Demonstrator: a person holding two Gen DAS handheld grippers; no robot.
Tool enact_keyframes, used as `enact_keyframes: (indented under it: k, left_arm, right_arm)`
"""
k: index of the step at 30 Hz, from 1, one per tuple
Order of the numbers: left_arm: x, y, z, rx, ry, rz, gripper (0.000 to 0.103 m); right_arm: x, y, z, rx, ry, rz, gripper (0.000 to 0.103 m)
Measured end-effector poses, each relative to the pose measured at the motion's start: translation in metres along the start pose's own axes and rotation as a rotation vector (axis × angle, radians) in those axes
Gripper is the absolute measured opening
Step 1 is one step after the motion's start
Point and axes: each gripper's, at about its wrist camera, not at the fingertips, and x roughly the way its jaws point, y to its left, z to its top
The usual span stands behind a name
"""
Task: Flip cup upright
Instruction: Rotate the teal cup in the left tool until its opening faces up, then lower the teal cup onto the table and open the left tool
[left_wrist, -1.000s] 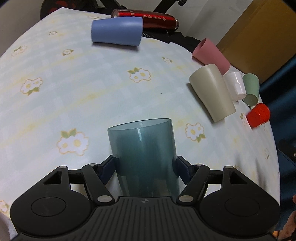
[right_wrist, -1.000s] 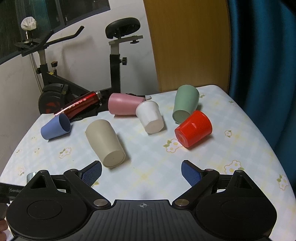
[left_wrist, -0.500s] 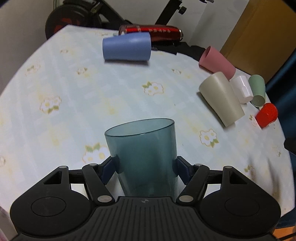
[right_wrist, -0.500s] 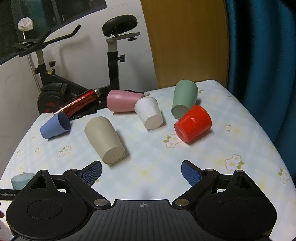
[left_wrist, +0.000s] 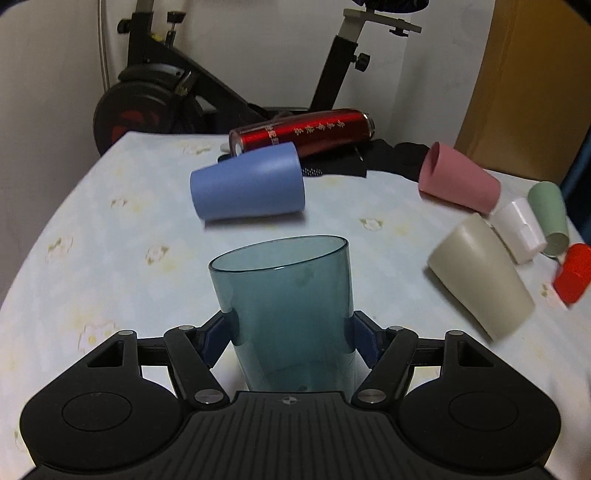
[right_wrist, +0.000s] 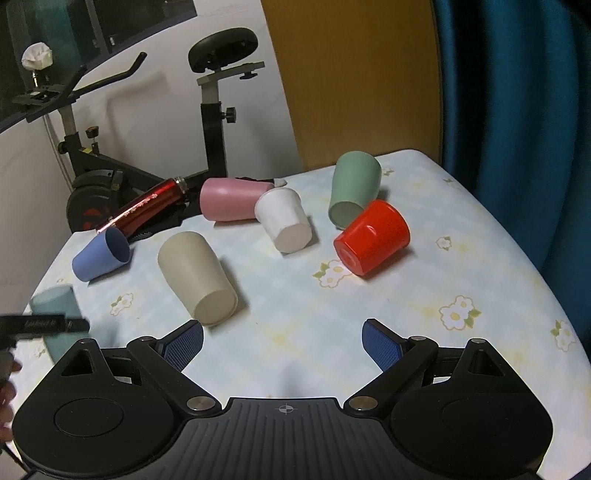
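My left gripper (left_wrist: 290, 330) is shut on a translucent teal cup (left_wrist: 284, 314), held nearly upright with its mouth up, low over the floral tablecloth (left_wrist: 110, 240). The same cup (right_wrist: 55, 310) shows at the far left of the right wrist view, with the left gripper's body across it. My right gripper (right_wrist: 282, 345) is open and empty above the table's near side. Several cups lie on their sides: blue (left_wrist: 247, 184), beige (right_wrist: 197, 277), pink (right_wrist: 232, 199), white (right_wrist: 284, 219), green (right_wrist: 352, 194), red (right_wrist: 371, 238).
A red metal flask (left_wrist: 303, 131) lies at the table's far edge on dark cloth. An exercise bike (right_wrist: 147, 147) stands behind the table. A wooden panel (right_wrist: 354, 81) and a blue curtain (right_wrist: 517, 110) are at the right.
My left gripper has tilted up and lowered with the teal cup, turning it more upright. The cup has come into the right wrist view. The right gripper has barely moved.
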Motion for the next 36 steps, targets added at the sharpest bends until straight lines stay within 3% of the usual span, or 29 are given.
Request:
enact_keyframes:
  k: [6, 23, 31, 36]
  left_arm:
    - [0.002, -0.011, -0.008, 0.051, -0.004, 0.024, 0.071]
    - [-0.004, 0.001, -0.022, -0.041, 0.117, -0.035, 0.069]
    - [-0.017, 0.013, -0.02, -0.148, 0.201, -0.101, 0.079]
    - [-0.035, 0.016, -0.018, -0.148, 0.226, -0.086, 0.081]
  right_arm:
    - [-0.002, -0.006, -0.001, 0.008, -0.003, -0.011, 0.091]
    - [-0.011, -0.01, 0.002, 0.022, -0.011, -0.016, 0.091]
    - [-0.025, -0.008, 0.004, 0.014, -0.029, -0.02, 0.091]
    - [-0.036, -0.003, 0.008, 0.005, -0.045, -0.014, 0.091]
